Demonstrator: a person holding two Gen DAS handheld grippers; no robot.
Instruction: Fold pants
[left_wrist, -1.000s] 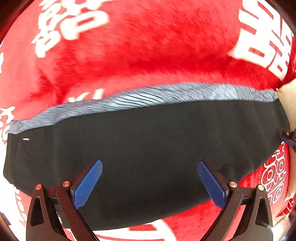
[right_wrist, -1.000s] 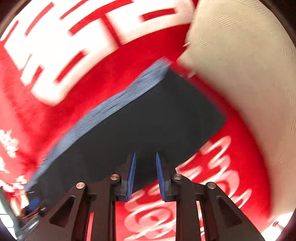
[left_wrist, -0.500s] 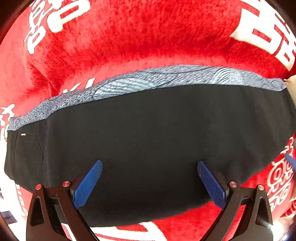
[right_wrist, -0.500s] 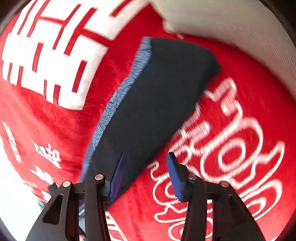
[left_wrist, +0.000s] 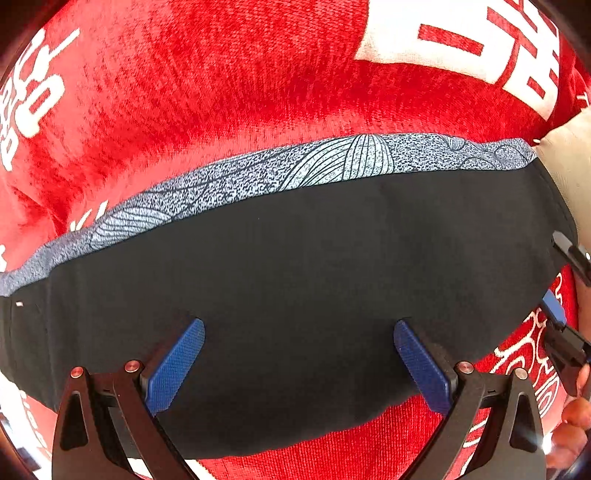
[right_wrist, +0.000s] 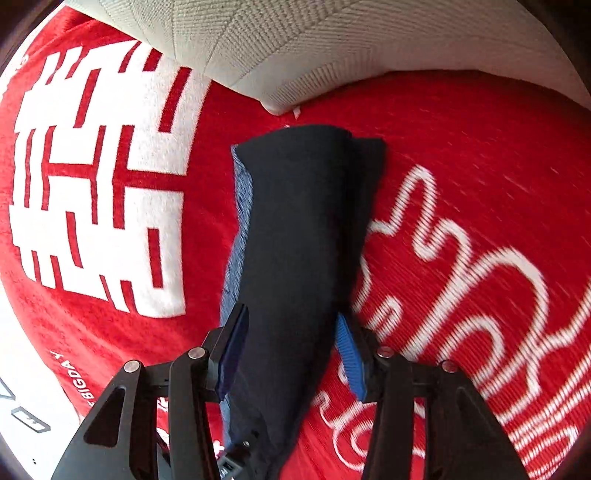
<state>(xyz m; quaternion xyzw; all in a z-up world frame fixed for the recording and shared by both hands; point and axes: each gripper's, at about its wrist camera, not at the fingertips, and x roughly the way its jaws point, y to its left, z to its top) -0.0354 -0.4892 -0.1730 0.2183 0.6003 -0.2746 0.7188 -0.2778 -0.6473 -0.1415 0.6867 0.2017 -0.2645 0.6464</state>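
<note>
The black pants (left_wrist: 295, 280) lie folded into a long strip on a red blanket, with a grey patterned band (left_wrist: 295, 170) along their far edge. My left gripper (left_wrist: 299, 354) is open wide above the strip's near side, holding nothing. In the right wrist view the pants (right_wrist: 295, 240) run lengthwise away from me. My right gripper (right_wrist: 291, 350) is open, its blue pads (right_wrist: 349, 362) on either side of the strip's near part. The right gripper's pad also shows at the right edge of the left wrist view (left_wrist: 554, 310).
The red blanket (right_wrist: 461, 166) with white lettering covers the surface. A beige cushion (right_wrist: 314, 48) lies beyond the far end of the pants and also shows in the left wrist view (left_wrist: 569, 162). A white surface (right_wrist: 22, 369) shows at the lower left.
My right gripper opened and swung round to the strip's end, now straddling it lengthwise. My left gripper stayed open over the pants, with the view shifting slightly.
</note>
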